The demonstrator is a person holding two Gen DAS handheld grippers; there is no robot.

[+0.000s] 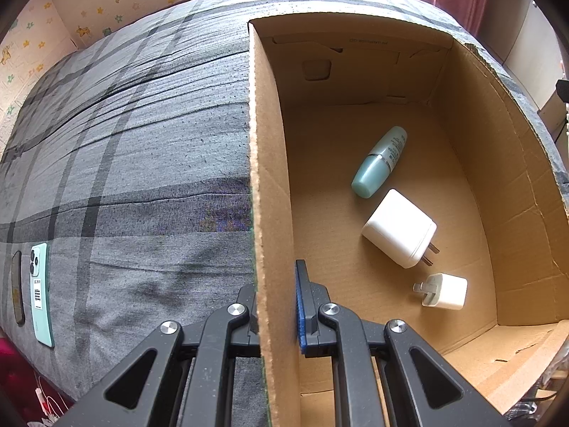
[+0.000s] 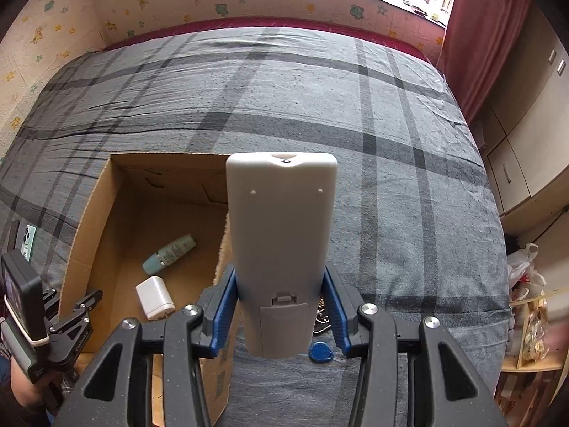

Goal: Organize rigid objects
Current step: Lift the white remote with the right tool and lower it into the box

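An open cardboard box (image 1: 270, 192) stands on the grey plaid bed. In it lie a teal bottle (image 1: 379, 162), a large white charger (image 1: 400, 228) and a small white plug (image 1: 443, 291). My left gripper (image 1: 275, 306) is shut on the box's left wall, one finger inside, one outside. My right gripper (image 2: 281, 306) is shut on a grey remote control (image 2: 281, 235), back side up, held above the bed by the box's right wall (image 2: 222, 259). The bottle (image 2: 170, 253) and the large charger (image 2: 153, 297) show in the right wrist view too.
A mint green phone (image 1: 40, 293) and a dark phone (image 1: 17, 288) lie at the bed's left edge. A blue tag and keys (image 2: 321, 350) lie on the bed under the remote. Curtain and cabinets (image 2: 515, 163) stand to the right.
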